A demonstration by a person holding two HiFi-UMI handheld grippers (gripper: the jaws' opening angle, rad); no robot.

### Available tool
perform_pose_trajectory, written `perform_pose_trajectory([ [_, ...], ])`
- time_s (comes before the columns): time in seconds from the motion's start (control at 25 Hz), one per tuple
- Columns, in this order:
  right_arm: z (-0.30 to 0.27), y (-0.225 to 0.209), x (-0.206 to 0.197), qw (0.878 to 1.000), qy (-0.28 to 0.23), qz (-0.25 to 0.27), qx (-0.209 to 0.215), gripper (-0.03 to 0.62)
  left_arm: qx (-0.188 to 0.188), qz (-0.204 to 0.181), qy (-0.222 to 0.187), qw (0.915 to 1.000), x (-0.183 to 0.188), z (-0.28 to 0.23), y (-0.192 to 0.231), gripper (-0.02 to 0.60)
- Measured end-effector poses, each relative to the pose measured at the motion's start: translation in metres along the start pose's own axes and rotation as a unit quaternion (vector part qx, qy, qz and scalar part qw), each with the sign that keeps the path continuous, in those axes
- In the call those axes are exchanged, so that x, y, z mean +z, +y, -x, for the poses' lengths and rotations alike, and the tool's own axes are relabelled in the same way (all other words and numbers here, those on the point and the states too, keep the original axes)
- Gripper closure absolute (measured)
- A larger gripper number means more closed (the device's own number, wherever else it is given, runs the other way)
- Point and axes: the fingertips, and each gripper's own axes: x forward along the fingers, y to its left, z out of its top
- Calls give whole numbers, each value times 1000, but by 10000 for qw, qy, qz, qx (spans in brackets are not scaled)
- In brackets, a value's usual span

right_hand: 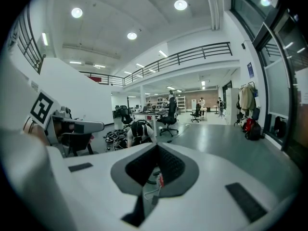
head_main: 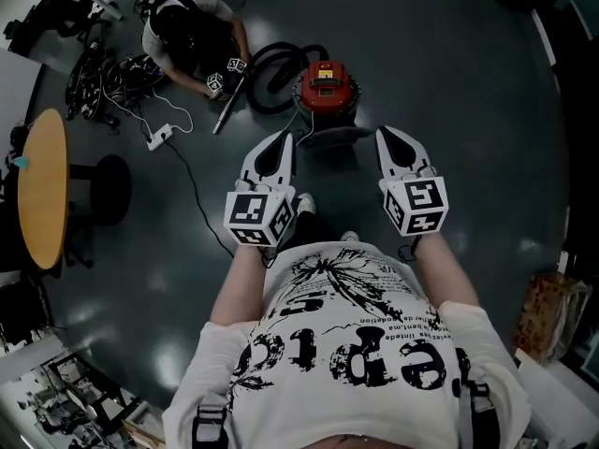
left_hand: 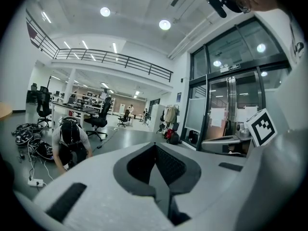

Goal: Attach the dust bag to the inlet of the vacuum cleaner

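While the left gripper and the right gripper are held pressed together and empty at mid-frame, the red round canister vacuum cleaner is seen on the dark floor toward the upper centre, between their lines and about equally near both, and no dust bag is made out.

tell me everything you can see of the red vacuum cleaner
The vacuum cleaner is a squat round canister standing upright on the dark floor. Its top is glossy red, plastic by the look, with a flat panel in the middle and a darker rim below. A thick black hose loops off its left side and a thin white cord trails from its near side.
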Motion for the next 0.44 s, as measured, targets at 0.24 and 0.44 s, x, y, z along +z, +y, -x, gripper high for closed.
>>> perform_pose_trajectory([
  [0.24, 4, -5, 2, 9999, -58, 106, -79, 592, -117, -148, 6, 9998, 4, -9, -10, 578],
  [0.44, 6, -8, 3, 9997, -90, 218, -110, 592, -264, -269, 44, 9993, 7, -17, -22, 579],
])
